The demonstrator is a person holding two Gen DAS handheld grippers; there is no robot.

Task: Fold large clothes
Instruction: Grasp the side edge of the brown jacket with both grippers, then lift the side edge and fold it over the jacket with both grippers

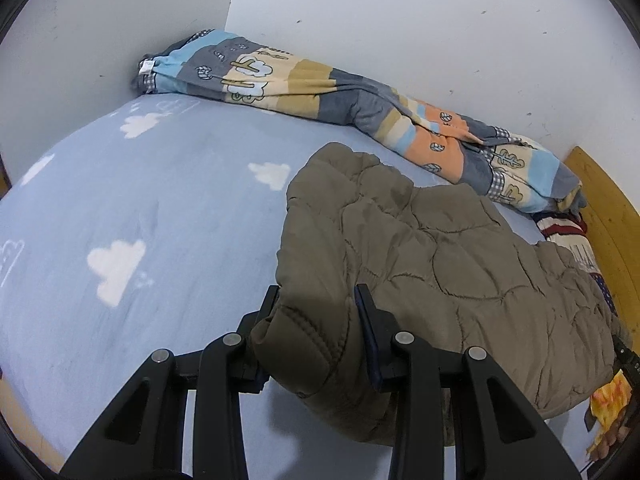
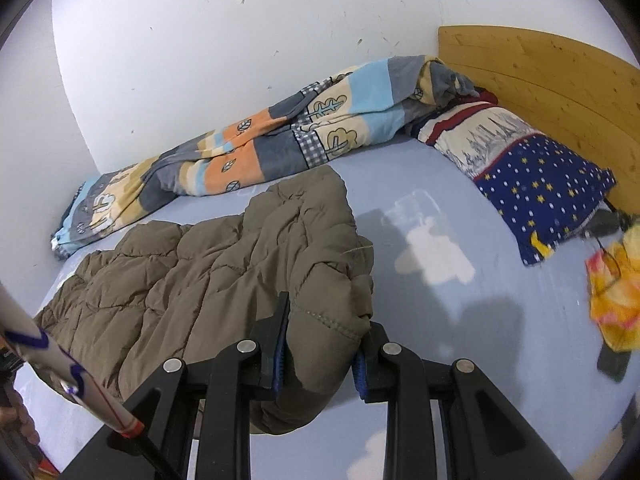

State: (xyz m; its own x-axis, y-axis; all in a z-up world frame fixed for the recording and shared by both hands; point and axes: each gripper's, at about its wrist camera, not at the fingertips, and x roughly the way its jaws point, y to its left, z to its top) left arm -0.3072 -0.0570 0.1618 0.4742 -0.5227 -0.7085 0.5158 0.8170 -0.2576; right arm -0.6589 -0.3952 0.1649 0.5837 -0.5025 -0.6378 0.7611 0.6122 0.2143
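I've got the olive quilted jacket [image 1: 440, 264] clamped at two spots along its near edge. My left gripper [image 1: 318, 300] is closed on a thick bunched corner w/ a stitched hem, fabric packed tight btwn the pads. My right gripper [image 2: 326, 312] is likewise pinched on the other near corner, padding bulging out above the jaws. Reason for both corners: keeps the edge taut so it travels as one straight line instead of sagging in the middle.

The rest of the jacket lies spread over the pale blue cloud-print sheet [image 1: 140, 200], its far edge reaching toward the striped patterned blanket [image 1: 320, 88] bunched against the wall beyond it. The star-print pillow [image 2: 532, 184] sits off to the jacket's right, apart from it, by the wooden headboard [image 2: 540, 68].

My guess: next is carrying this near edge over onto the far edge, approx halving it. Puffy fill may spring back, so press flat after.
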